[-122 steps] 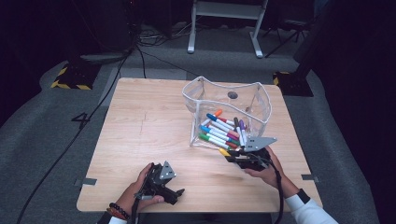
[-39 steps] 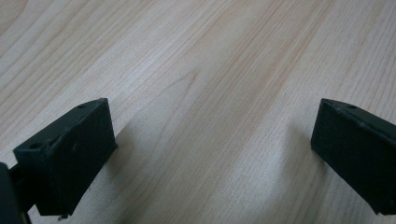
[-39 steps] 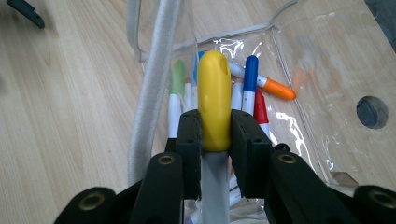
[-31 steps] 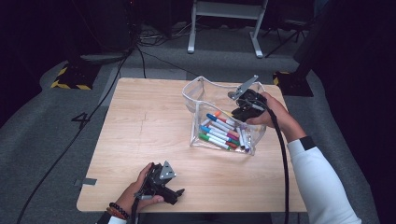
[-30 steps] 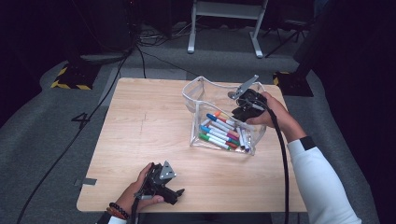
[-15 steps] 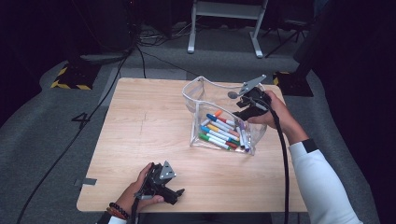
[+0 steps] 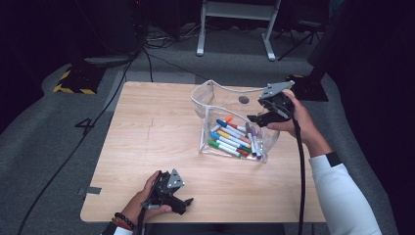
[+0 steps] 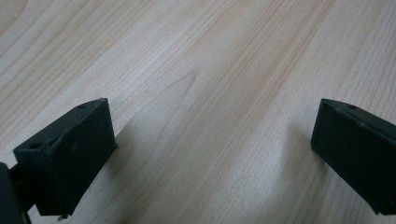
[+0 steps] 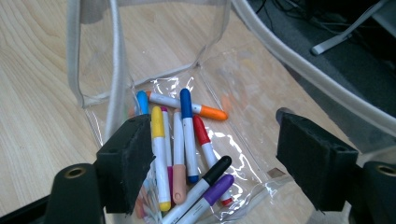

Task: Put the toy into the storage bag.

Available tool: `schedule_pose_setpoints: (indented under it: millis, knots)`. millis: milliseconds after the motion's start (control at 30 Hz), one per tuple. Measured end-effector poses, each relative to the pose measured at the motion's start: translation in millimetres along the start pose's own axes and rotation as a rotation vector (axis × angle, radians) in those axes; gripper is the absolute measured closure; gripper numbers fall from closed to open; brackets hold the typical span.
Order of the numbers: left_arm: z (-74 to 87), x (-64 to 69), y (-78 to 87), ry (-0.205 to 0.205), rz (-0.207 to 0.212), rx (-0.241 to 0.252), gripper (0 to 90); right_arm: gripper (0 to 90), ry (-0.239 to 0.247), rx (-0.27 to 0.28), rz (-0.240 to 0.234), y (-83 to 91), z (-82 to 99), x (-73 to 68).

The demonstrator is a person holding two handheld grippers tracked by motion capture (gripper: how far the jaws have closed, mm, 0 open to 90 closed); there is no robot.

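Right gripper (image 7: 258, 119) hangs over the far right side of the clear plastic pouch (image 7: 215, 95), and its jaws have just been opening: they stand wide now with nothing between them. In the right gripper view the markers (image 9: 187, 135) lie loose on the pouch's bottom below the jaws: blue, yellow, red, an orange-capped one lying crosswise, a black one (image 9: 205, 179) and a purple one (image 9: 212, 193) nearest the camera. The pouch stands open on the wooden table (image 7: 147, 132), right of centre. Down at the near edge the left gripper (image 7: 182, 204) rests low on the table, jaws spread wide over bare wood, holding nothing
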State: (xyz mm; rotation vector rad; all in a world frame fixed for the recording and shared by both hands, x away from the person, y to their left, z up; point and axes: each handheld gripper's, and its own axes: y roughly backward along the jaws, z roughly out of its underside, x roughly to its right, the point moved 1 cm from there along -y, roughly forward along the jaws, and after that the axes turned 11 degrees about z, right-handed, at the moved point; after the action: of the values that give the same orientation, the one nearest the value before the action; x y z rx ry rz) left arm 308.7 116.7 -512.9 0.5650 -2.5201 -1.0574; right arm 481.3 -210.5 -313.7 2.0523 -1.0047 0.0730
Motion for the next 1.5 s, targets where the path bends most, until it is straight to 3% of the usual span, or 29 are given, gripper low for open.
schedule_pose_setpoints:
  millis: [467,800,1067,1500]
  knots:
    - [0.0,0.0,0.0,0.0,0.0,0.0,0.0,26.3,-0.047,0.138,0.029,60.0,25.2,1.5]
    - [0.0,0.0,0.0,0.0,0.0,0.0,0.0,26.1,-0.048,0.178,0.047,83.9,51.3,-7.0]
    - [0.0,0.0,0.0,0.0,0.0,0.0,0.0,26.0,-0.037,0.174,0.052,87.3,78.3,-17.9]
    - [0.0,0.0,0.0,0.0,0.0,0.0,0.0,25.5,-0.015,0.083,0.077,69.7,127.6,-35.1]
